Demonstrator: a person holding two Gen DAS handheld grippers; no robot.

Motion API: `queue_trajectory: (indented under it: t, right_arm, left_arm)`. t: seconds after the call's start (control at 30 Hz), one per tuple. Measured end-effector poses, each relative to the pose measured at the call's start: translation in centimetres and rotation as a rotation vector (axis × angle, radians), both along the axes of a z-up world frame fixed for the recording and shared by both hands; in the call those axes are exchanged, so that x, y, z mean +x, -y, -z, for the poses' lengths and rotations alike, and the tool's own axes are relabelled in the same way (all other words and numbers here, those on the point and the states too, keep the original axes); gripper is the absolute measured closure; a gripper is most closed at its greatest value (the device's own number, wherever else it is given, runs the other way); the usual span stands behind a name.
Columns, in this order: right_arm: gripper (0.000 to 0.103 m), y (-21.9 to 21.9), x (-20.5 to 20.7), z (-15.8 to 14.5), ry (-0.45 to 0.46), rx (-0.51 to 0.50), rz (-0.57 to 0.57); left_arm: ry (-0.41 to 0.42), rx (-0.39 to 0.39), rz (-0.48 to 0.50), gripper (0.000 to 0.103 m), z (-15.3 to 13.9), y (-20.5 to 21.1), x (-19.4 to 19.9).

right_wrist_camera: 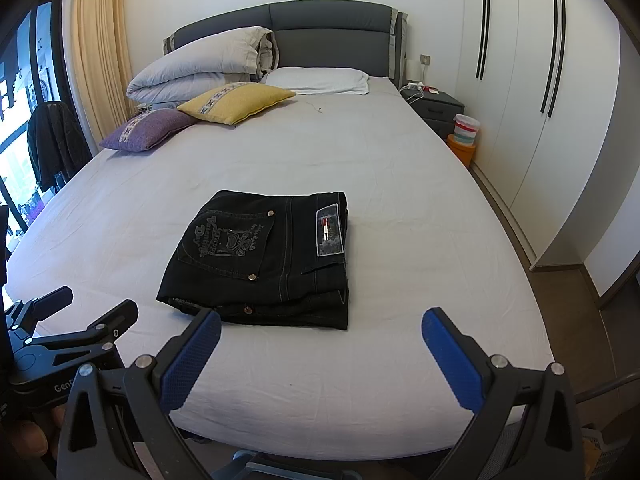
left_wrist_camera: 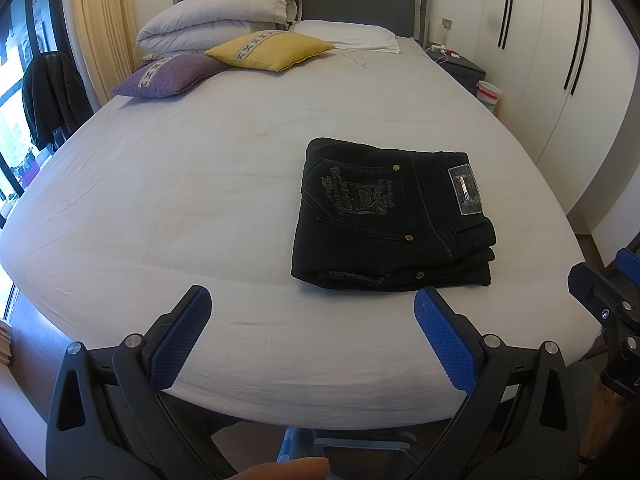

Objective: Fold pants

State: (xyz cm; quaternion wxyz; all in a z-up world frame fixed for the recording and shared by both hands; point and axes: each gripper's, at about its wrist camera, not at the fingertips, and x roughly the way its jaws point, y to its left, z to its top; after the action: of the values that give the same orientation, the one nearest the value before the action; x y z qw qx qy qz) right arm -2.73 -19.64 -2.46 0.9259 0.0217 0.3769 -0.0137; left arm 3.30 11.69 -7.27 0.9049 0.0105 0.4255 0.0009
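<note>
Left wrist: pants (left_wrist_camera: 394,216) folded, just ahead-right of our left tool (left_wrist_camera: 312,308); right tool (right_wrist_camera: 322,330) likewise spread, empty. Probably done; we tidy edges gently.

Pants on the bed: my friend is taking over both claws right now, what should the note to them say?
Left claw: open, empty, hovering at the near edge of the bed.
Right claw: open, empty, same edge, beside the left.
Black pants: folded into a compact stack near the foot of the bed, back pocket and waist label facing up, nothing touching them.
Done: folding looks finished.
Left: probably nothing, maybe square the slightly uneven layers.
</note>
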Motion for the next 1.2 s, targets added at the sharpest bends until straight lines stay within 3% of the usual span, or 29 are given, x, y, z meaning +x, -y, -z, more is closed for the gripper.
queue_trajectory:
  t: [1.2]
  right_arm:
    - [0.0,-0.13,-0.18,0.01,-0.005,-0.001,0.001]
  left_arm:
    - [-0.003,-0.012,0.01,0.0,0.09,-0.34,0.69]
